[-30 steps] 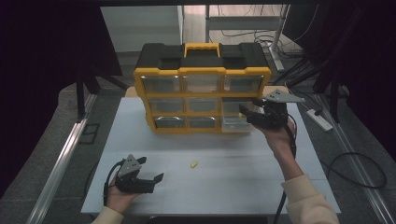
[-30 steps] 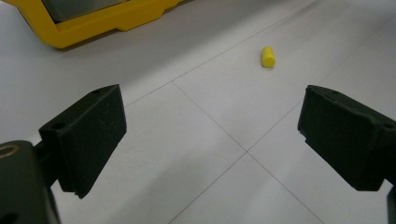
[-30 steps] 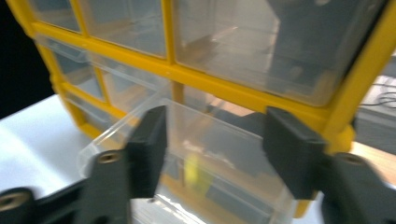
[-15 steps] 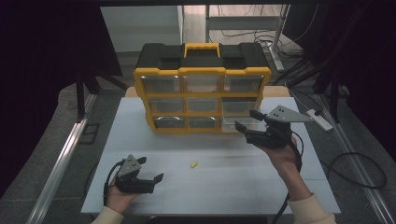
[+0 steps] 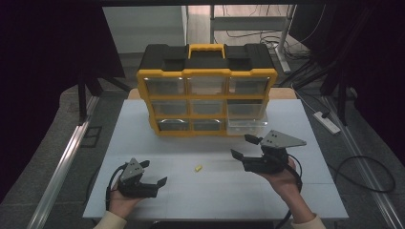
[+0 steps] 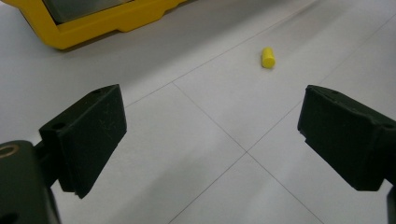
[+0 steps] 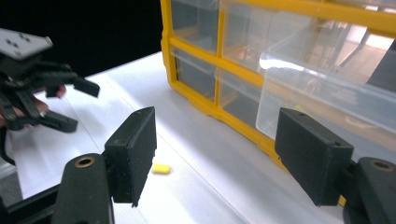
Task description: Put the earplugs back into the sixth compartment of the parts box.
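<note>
- High view: a yellow and black drawer cabinet [image 5: 206, 90] stands at the far side of the white counter [image 5: 143, 143]. Its bottom right clear drawer [image 5: 247, 125] is pulled out toward the person.
- High view: a small yellow peg [image 5: 197, 168] lies alone on the counter, between the two grippers and well in front of the cabinet.
- Change: the right gripper [image 5: 248, 149] was up at the pulled-out drawer a second ago. It has since drawn back and down and now hovers above the counter, right of the peg.
- Right gripper jaws: wide apart and empty. In the right gripper view the peg [image 7: 161, 169] lies just past the left jaw, with the open drawer [image 7: 327, 88] behind the right jaw.
- Left gripper [image 5: 154, 182]: unchanged in position, low at the near left of the counter. Its jaws are wide apart and empty, and the left gripper view places the peg [image 6: 267, 57] ahead of them.
- Judgement: with the drawer open and the hand withdrawn, the peg is probably the next item to pick up, likely for placing in that drawer.
</note>
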A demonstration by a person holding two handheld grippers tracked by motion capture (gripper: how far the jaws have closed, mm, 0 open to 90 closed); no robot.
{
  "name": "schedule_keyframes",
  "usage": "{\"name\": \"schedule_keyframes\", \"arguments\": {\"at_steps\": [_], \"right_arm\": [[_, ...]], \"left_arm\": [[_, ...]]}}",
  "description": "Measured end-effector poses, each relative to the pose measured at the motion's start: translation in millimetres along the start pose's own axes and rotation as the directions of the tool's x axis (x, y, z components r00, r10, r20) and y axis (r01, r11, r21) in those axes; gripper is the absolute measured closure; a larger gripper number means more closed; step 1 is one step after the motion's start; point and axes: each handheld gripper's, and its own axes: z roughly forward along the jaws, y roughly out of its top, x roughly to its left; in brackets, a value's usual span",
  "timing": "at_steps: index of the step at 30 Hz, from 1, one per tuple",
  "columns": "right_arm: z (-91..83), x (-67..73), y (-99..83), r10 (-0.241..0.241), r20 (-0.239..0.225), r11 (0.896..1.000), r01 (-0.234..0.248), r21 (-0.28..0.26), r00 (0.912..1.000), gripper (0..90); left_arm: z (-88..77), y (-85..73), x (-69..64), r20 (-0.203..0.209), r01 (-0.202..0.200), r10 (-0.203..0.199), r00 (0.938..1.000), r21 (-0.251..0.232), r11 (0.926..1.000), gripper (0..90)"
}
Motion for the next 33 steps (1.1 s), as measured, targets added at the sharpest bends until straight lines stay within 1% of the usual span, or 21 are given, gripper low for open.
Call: {"name": "schedule_keyframes", "arguments": {"at_steps": [5,9,12,17,20,25,30,33], "right_arm": [[6.7,2.7,-7.3,0.002,-0.017,0.999,-0.002,0.034,0.9998,29.6],[13.2,7.8,-10.6,-0.017,-0.023,0.997,0.019,0.068,0.9996,29.3],[18.6,10.8,-13.0,-0.016,-0.042,0.996,0.02,0.084,0.999,29.2],[32.6,17.2,-17.9,-0.018,-0.053,0.993,0.024,0.119,0.9984,29.1],[42.1,21.3,-20.5,-0.014,-0.068,0.991,0.023,0.133,0.9976,29.1],[57.5,27.3,-24.8,-0.024,-0.087,0.985,0.039,0.167,0.9959,29.0],[74.3,30.5,-29.8,-0.014,-0.096,0.978,0.033,0.204,0.9952,29.0],[84.2,34.1,-33.4,-0.024,-0.099,0.971,0.047,0.236,0.9948,28.7]], "left_arm": [[0.1,-0.1,-0.6,-0.001,-0.007,0.007,1.0,-0.001,1.0,7.8],[0.3,0.1,-0.6,-0.003,-0.006,0.006,1.0,0.0,1.0,7.8],[0.6,0.1,-0.7,-0.005,-0.006,0.006,1.0,0.001,1.0,7.8],[0.7,0.1,-0.8,-0.005,-0.006,0.006,1.0,0.001,1.0,7.8],[0.0,0.1,-1.1,-0.004,-0.005,0.005,1.0,-0.002,1.0,7.8],[0.5,0.1,-0.8,-0.005,-0.005,0.005,1.0,-0.001,1.0,7.9],[0.0,0.2,-1.2,-0.005,-0.007,0.007,1.0,0.0,1.0,7.9],[0.4,0.1,-1.1,-0.006,-0.009,0.009,0.9999,0.002,1.0,7.9]]}}
